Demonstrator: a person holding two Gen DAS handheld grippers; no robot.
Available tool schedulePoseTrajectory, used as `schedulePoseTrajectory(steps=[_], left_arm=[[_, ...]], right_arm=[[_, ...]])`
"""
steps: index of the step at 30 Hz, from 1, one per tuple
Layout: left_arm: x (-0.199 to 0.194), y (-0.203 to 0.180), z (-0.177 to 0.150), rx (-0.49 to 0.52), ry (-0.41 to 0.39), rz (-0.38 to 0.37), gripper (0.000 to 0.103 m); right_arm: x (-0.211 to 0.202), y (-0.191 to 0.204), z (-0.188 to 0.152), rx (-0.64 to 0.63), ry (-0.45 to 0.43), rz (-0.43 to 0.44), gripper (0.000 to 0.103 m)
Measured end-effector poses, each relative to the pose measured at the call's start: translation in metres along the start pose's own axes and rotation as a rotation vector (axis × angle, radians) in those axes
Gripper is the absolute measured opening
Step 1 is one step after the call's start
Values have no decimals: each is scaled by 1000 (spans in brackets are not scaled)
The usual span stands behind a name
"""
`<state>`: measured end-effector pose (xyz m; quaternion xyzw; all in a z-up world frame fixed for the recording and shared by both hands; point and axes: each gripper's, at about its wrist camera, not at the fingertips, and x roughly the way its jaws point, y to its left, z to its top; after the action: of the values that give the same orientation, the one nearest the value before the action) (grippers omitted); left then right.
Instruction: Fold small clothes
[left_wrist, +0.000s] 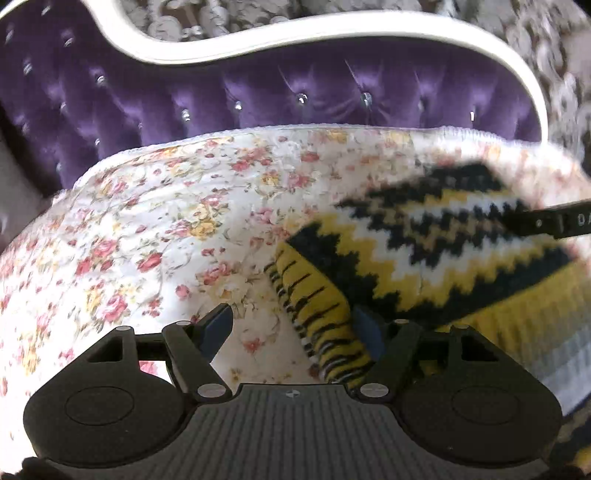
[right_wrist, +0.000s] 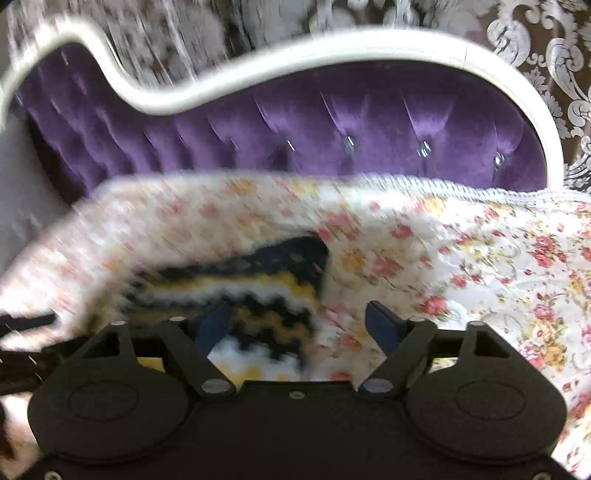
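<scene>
The sweater (left_wrist: 424, 251) lies on the flowery bed cover (left_wrist: 147, 221), in front of the purple headboard (left_wrist: 295, 96). It is knitted, with yellow, black and white zigzags. It looks soft, thick and floppy, and likely light. It will sag and bunch when lifted.

The left gripper (left_wrist: 295, 328) is spread wide and pinches nothing, though the striped cuff (left_wrist: 321, 314) lies by one finger. The right gripper (right_wrist: 299, 325) is spread wide too, over the knit.

The edges or corners look best to pinch.
</scene>
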<state>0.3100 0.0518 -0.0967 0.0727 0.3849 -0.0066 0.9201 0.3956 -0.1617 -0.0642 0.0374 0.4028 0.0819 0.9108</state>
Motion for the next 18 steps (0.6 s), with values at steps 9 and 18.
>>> schedulePoseTrajectory(steps=[9, 18], left_arm=[[-54, 21, -2, -121, -73, -57, 75], [-50, -8, -46, -96, -50, -59, 89]], right_arm=[[-18, -25, -19, 129, -72, 82, 89], [-31, -12, -64, 81, -15, 12, 97]])
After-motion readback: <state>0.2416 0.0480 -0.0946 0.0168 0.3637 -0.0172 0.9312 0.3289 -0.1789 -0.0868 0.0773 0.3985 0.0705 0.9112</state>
